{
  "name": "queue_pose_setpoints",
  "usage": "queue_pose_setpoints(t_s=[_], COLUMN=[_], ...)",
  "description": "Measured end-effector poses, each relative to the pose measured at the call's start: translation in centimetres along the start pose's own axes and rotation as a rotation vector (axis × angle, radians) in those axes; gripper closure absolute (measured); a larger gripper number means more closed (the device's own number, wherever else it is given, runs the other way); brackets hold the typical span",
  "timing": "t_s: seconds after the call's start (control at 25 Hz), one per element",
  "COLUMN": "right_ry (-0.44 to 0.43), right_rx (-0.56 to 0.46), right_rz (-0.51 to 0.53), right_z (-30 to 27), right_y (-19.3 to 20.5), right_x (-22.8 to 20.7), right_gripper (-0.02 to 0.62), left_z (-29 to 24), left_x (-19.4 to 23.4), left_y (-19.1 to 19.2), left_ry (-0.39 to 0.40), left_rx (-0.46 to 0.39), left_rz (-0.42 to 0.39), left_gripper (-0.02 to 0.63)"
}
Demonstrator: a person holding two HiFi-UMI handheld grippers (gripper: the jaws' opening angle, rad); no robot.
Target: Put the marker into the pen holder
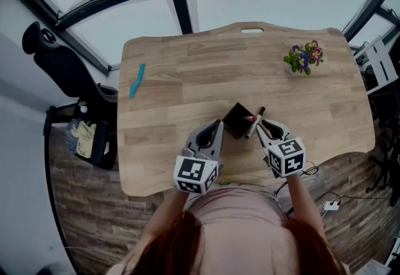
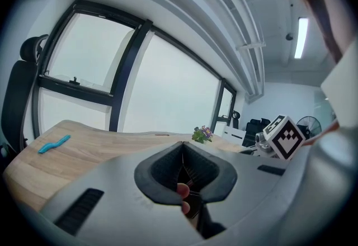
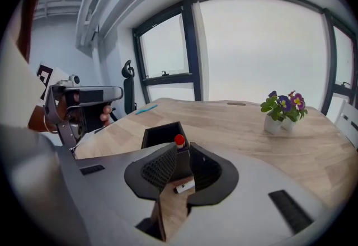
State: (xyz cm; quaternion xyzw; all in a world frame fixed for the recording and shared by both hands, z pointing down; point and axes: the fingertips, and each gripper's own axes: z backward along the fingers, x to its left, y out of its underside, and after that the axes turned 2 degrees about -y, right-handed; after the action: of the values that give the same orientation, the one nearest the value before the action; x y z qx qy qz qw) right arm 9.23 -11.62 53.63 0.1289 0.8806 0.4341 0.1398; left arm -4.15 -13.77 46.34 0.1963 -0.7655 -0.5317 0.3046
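Marker [image 3: 179,140] is sitting between the jaws of our right claw [image 3: 179,151], which are looking pinched on its dark body. Its red end is poking up just past the tips, and its white end is hanging low, back toward the claw's body. The pen holder [image 3: 159,134] is standing just ahead of those tips, slightly to their left, with its mouth open upward.

We are judging the step in hand to be the carry over that mouth. To do it well, we are:
- keeping the pinch firm
- tipping the marker closer to upright
- bringing its lower end above the opening before lowering it
- spreading the jaws only once that end is inside the walls, since an early release is likely sending it off the rim

Our left claw [image 2: 182,144] is pressed together on nothing, off to the right claw's left and near the holder, so it is well placed for steadying the holder if it starts sliding.

Counting now, we are seeing:
- one marker
- one pen holder
- two claws
- one flower pot [image 1: 304,58]
- one turquoise strip [image 1: 136,80]
- one table [image 1: 187,61]
- one chair [image 1: 59,58]
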Motion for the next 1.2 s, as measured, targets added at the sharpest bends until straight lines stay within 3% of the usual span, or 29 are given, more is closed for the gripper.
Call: queue_pose_setpoints(t_s=[0.56,1.2], right_ry=[0.149,0.224], right_rx=[0.024,0.067], right_rz=[-0.092,-0.202], right_z=[-0.8,-3.9], right_y=[4.3,8.2], right_x=[0.3,0.7], right_gripper=[0.541,0.528], left_z=[0.1,0.5], left_x=[-0.4,-0.3], left_y=[0.5,2.5], left_ry=[0.073,0.086], left_rx=[0.022,0.07], left_rz=[-0.016,-0.001], left_gripper=[0.604,0.604])
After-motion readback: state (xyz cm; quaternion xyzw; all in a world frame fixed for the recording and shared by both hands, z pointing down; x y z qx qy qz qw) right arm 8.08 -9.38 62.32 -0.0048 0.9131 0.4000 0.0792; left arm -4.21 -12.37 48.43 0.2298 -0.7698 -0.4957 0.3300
